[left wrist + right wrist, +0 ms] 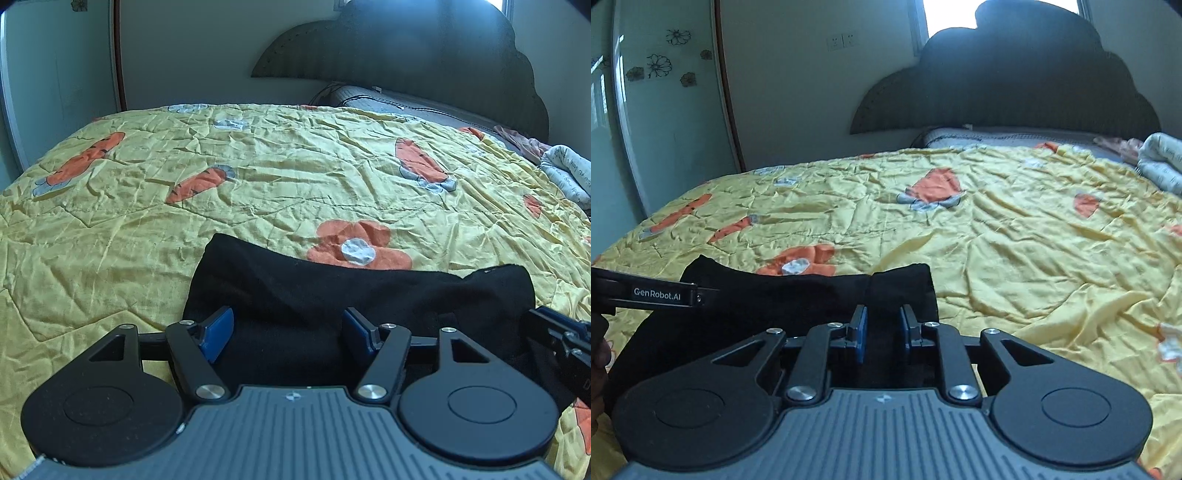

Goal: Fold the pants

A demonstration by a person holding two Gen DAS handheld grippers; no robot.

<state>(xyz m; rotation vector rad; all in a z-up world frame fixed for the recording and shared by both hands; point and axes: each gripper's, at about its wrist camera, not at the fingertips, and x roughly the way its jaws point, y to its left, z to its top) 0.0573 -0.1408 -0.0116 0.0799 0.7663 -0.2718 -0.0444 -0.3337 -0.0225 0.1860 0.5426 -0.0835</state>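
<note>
Black pants (pixel 332 291) lie folded in a compact block on the yellow quilt (pixel 258 184); they also show in the right wrist view (pixel 798 299). My left gripper (pixel 288 332) is open, its blue pads wide apart just over the near left part of the pants. My right gripper (pixel 882 328) is open with a narrower gap, over the near right end of the pants, with nothing between the pads. The right gripper shows at the right edge of the left wrist view (pixel 557 332), and the left gripper at the left of the right wrist view (pixel 661 293).
The yellow quilt (pixel 1015 240) with orange carrots and flowers covers the bed. A dark headboard (pixel 424 48) and grey pillow (pixel 388 98) are at the far end, a white rolled blanket (pixel 569 173) at far right. A wardrobe door (pixel 665 110) stands left.
</note>
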